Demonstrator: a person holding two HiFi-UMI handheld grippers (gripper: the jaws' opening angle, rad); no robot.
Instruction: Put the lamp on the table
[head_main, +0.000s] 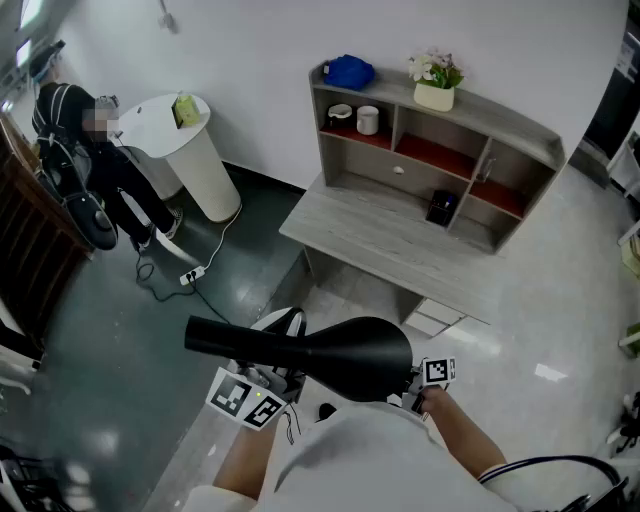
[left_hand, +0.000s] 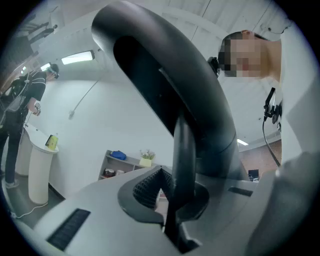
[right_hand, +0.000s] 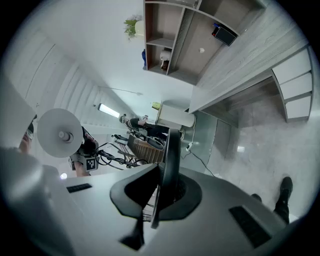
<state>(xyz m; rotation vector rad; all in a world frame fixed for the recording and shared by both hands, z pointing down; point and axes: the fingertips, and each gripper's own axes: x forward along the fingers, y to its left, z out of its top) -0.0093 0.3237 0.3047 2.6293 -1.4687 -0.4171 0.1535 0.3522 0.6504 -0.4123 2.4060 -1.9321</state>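
Note:
A black lamp (head_main: 330, 355) with a wide flared end and a narrow neck lies crosswise in front of me, held between both grippers above the floor. My left gripper (head_main: 272, 388) is shut on a thin black part of the lamp (left_hand: 182, 150), whose thick curved body arches overhead. My right gripper (head_main: 422, 386) is shut on a thin black rim of the lamp (right_hand: 170, 155). The grey wooden table (head_main: 370, 240) with a shelf unit on it stands ahead, apart from the lamp, and also shows as the table (right_hand: 250, 55) in the right gripper view.
On the table is a small black box (head_main: 441, 207); the shelf holds a flower pot (head_main: 435, 85), cups and a blue thing (head_main: 349, 71). A person in dark clothes (head_main: 75, 140) stands by a white round pedestal (head_main: 190, 150) at the back left. A power strip (head_main: 190, 275) lies on the dark floor.

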